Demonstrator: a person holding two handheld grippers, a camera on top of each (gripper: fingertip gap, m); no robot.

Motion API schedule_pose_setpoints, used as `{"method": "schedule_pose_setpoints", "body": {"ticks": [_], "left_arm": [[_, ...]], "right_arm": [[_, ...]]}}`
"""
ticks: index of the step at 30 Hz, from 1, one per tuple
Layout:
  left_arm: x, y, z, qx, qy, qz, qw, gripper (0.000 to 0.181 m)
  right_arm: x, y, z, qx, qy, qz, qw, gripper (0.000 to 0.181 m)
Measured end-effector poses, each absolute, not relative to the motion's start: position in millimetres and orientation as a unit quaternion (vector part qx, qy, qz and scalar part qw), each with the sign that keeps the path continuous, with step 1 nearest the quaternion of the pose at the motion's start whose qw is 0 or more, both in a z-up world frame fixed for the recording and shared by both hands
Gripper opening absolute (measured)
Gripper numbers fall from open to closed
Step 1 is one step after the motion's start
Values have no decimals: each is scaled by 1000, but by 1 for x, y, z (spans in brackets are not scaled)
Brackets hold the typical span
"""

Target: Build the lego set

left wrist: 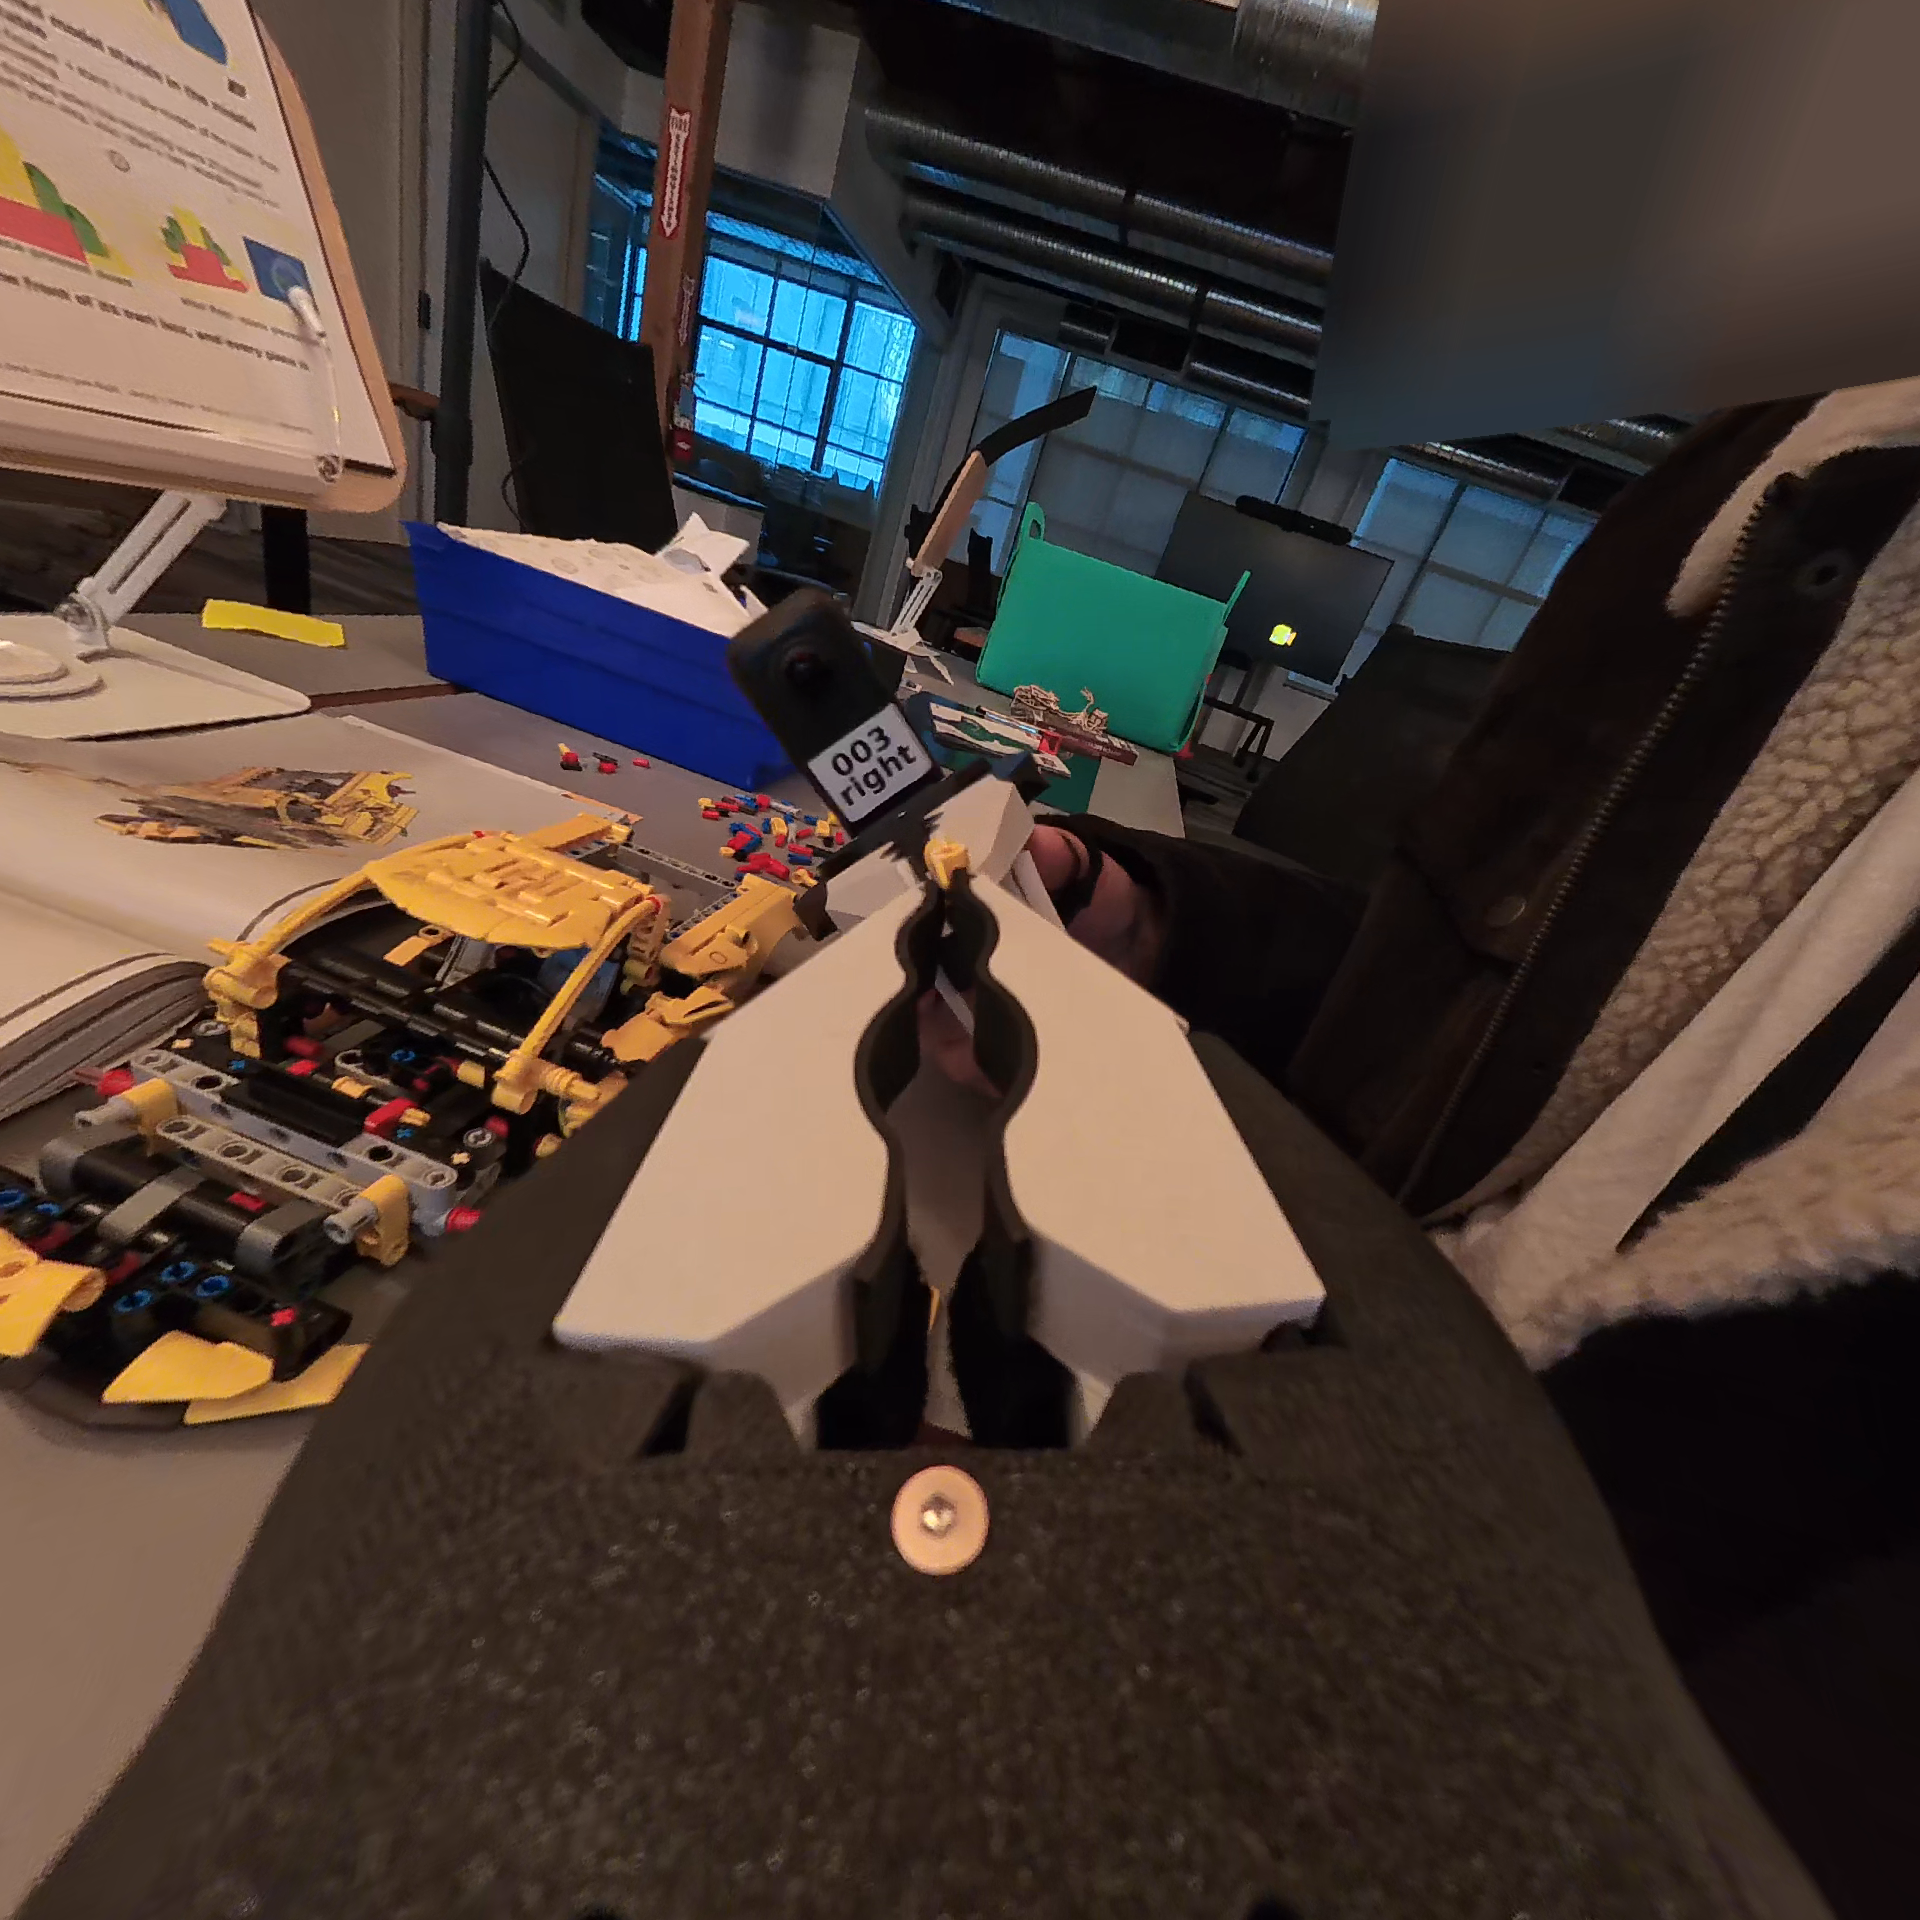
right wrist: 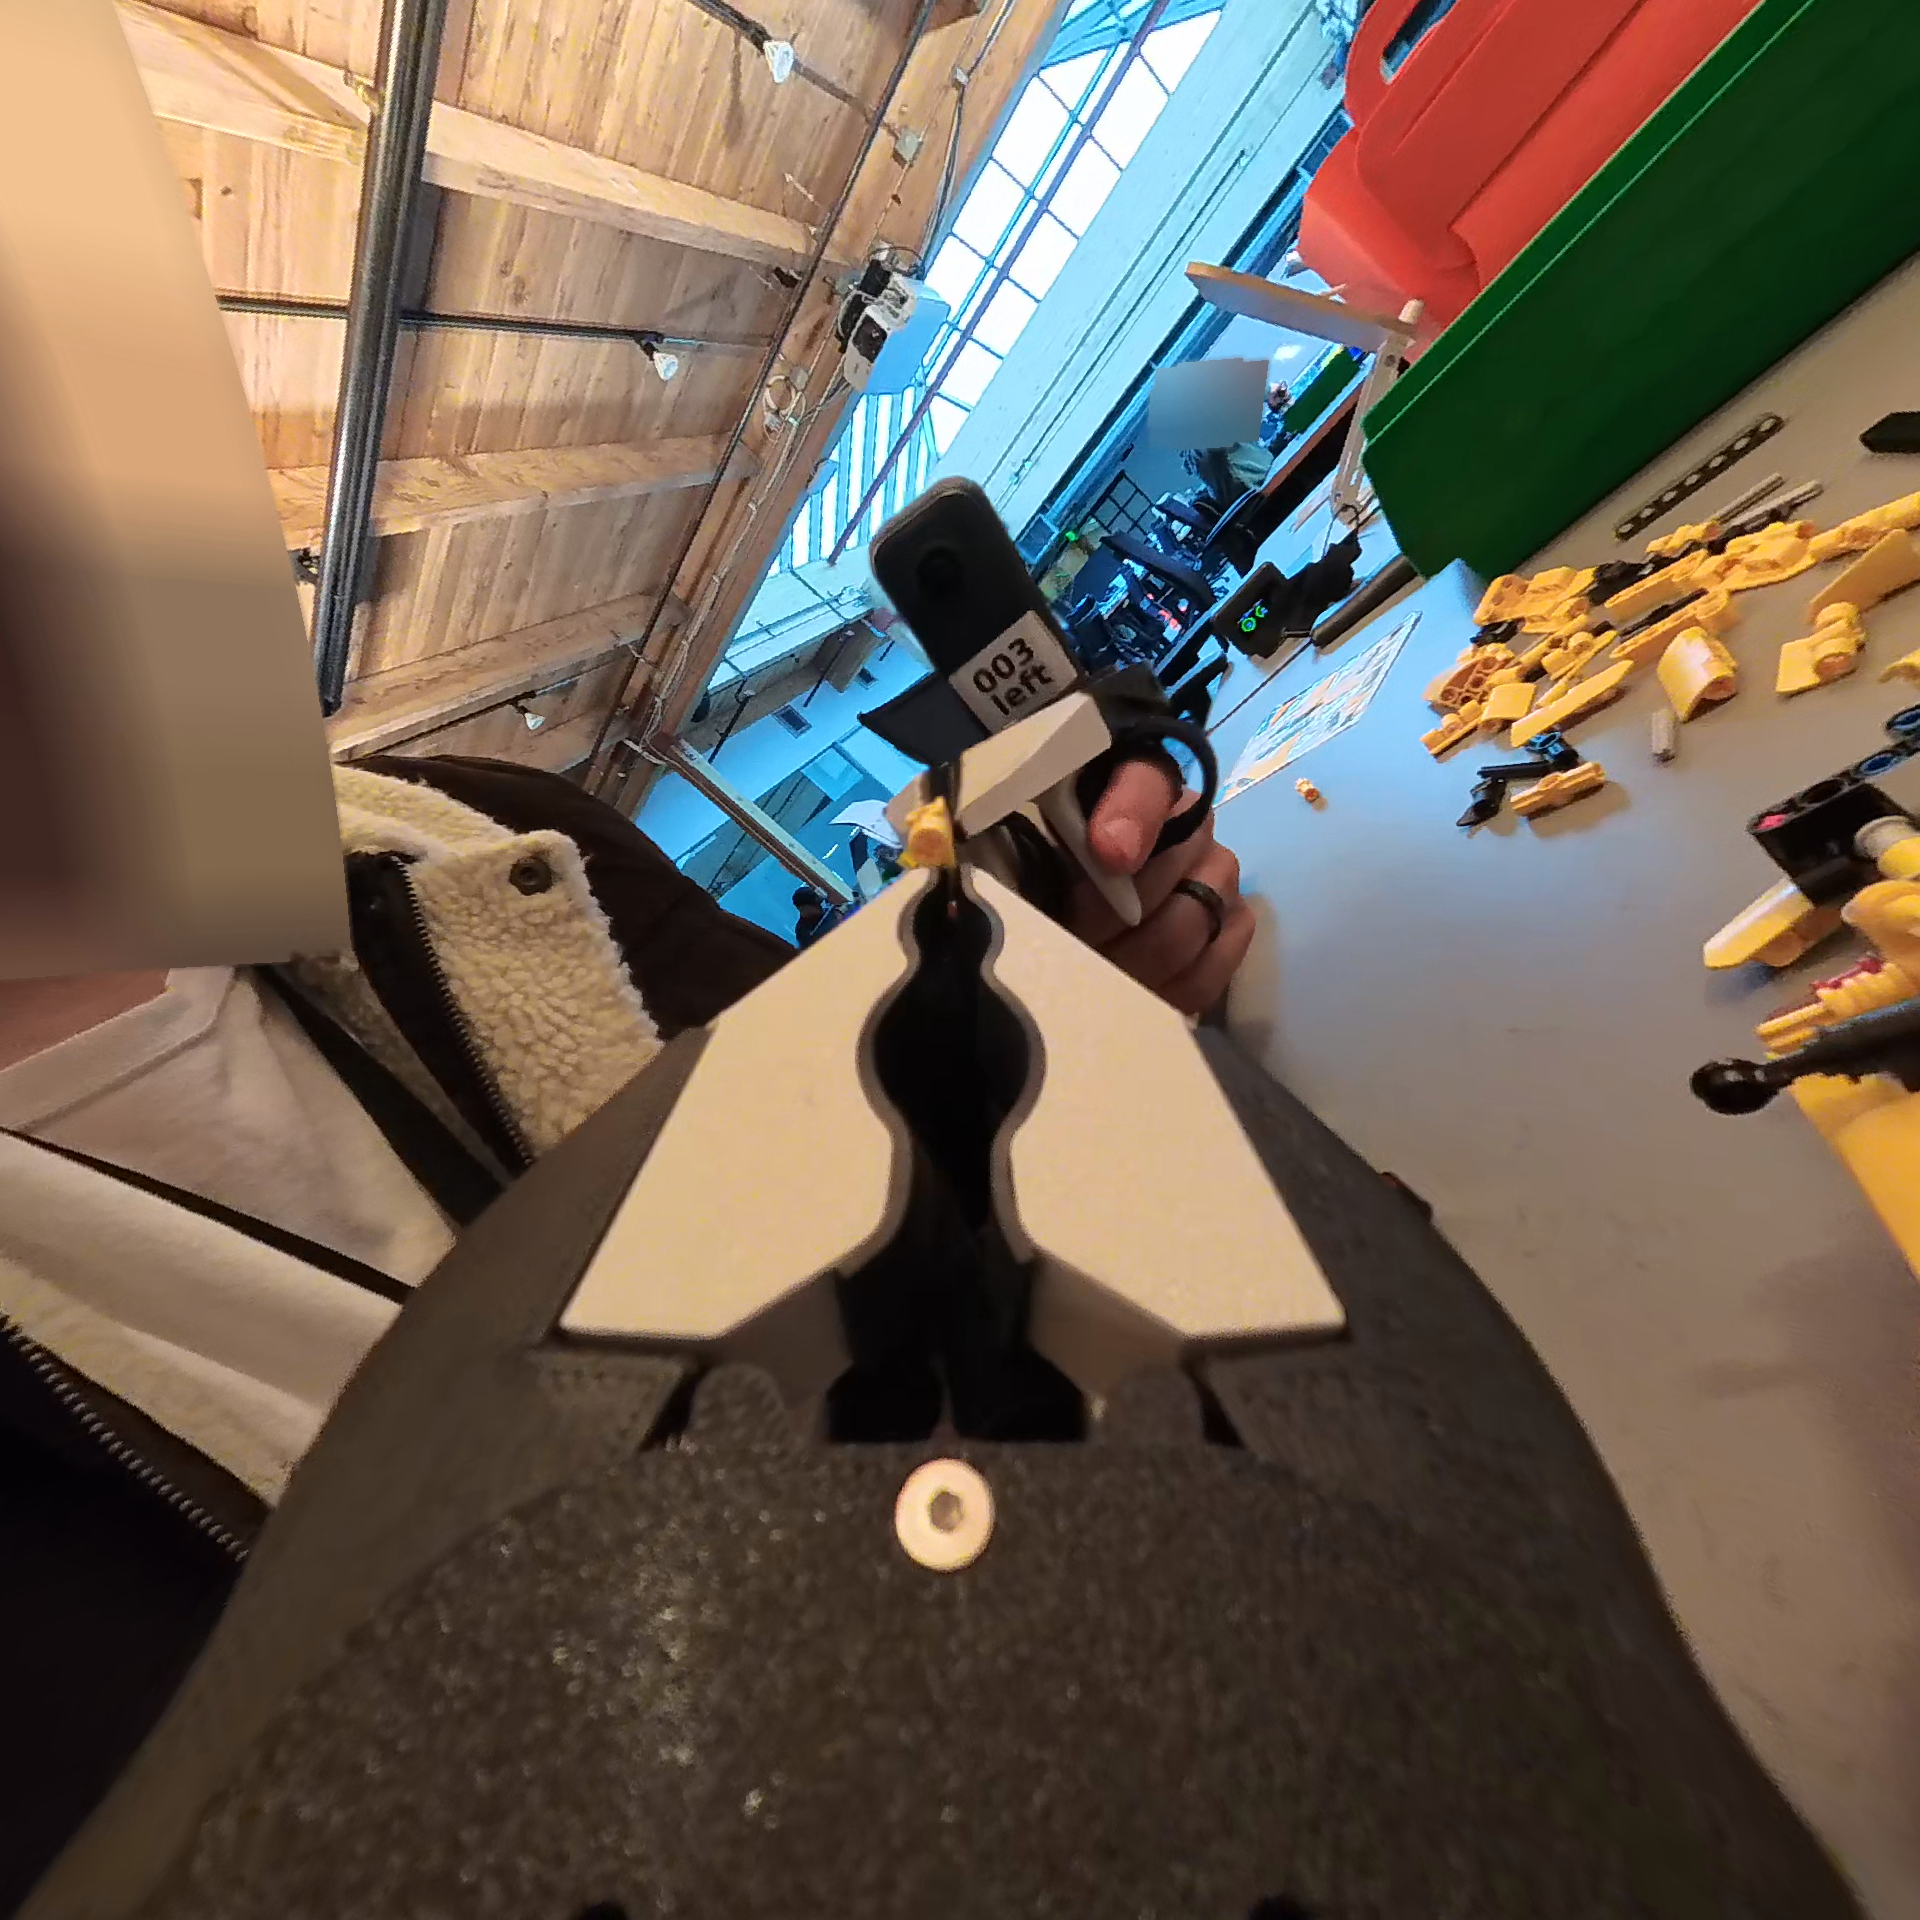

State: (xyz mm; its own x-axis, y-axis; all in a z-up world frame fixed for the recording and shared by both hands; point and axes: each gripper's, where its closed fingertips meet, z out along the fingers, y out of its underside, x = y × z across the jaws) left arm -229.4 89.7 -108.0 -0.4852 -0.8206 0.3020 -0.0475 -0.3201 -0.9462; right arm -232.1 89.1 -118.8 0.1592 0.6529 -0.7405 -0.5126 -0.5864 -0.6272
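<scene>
In the left wrist view, a paper sheet with coloured brick drawings stands on a white stand at the far left. Below it, the yellow and black lego car sits on an open instruction book on the grey table. Behind the car is a blue bin, and beside that bin lies a little heap of red, blue and yellow pins. Farther right stands a green bag.

In the middle, the left gripper is squeezed shut on a small yellow lego piece. The right gripper comes from the other side, tip to tip, and its tongs pinch the same small yellow lego piece. They meet up in the air, above the table. At the right is a person's fluffy brown jacket.

In the right wrist view, the same piece sits between the two tips. A hand holds the left gripper. At the right, loose yellow lego parts lie on the table by a green box.
</scene>
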Motion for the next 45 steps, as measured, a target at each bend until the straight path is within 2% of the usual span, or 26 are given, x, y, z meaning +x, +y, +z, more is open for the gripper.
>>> {"method": "schedule_pose_setpoints", "body": {"ticks": [6,18,23,28,29,31,34,36,38,42,45], "left_arm": [[-234,88,-108,-407,529,-687,289,1],[-237,81,-113,-401,542,-685,274,2],[-238,77,-113,-395,547,-690,263,2],[-235,82,-120,-401,569,-651,302,1],[-234,84,-124,-404,582,-635,309,1],[-234,93,-137,-416,611,-587,331,1],[-239,110,-184,-446,695,-458,328,1],[-246,112,-211,-455,733,-410,295,1],[-248,107,-223,-459,746,-403,267,1],[-248,97,-226,-453,754,-405,250,1],[-249,92,-227,-447,758,-405,247,1]], "right_arm": [[-233,88,-119,-628,-89,609,476,6],[-235,82,-122,-655,-166,518,524,0],[-236,77,-123,-656,-179,522,515,0],[-233,83,-128,-671,-166,510,511,0],[-232,84,-134,-687,-169,493,506,1],[-224,85,-146,-727,-168,447,494,19],[-225,63,-176,-793,-213,377,430,13],[-230,46,-200,-833,-238,332,374,17],[-234,40,-217,-859,-233,305,339,30],[-228,45,-240,-897,-212,240,306,32],[-234,54,-238,-895,-194,255,311,44]]}}
